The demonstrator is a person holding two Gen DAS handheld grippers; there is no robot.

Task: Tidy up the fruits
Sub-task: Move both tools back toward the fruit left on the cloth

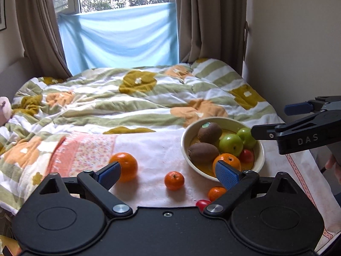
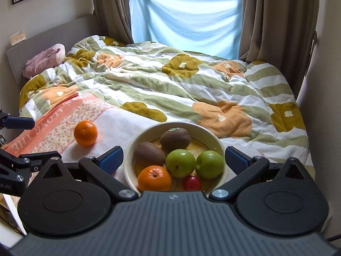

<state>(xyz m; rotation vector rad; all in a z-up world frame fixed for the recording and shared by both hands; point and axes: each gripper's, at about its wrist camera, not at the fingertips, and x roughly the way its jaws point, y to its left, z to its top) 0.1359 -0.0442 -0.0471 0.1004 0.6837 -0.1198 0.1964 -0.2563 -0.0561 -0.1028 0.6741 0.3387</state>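
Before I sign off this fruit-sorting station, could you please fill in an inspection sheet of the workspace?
Surface: white towel with pink patterned end, spread over a flowered quilt on a bed.
Job's things: cream bowl holding two kiwis, two green apples, an orange and a red tomato; loose on the towel, a large orange, two mandarins and another tomato.
Clutter: pink plush toy by the headboard.
Tongs: left tongs open, empty; right tongs open wide either side of the bowl, empty.
Cables: nothing seen.
Surroundings: brown curtains, blue cloth across the window, framed picture on the wall.
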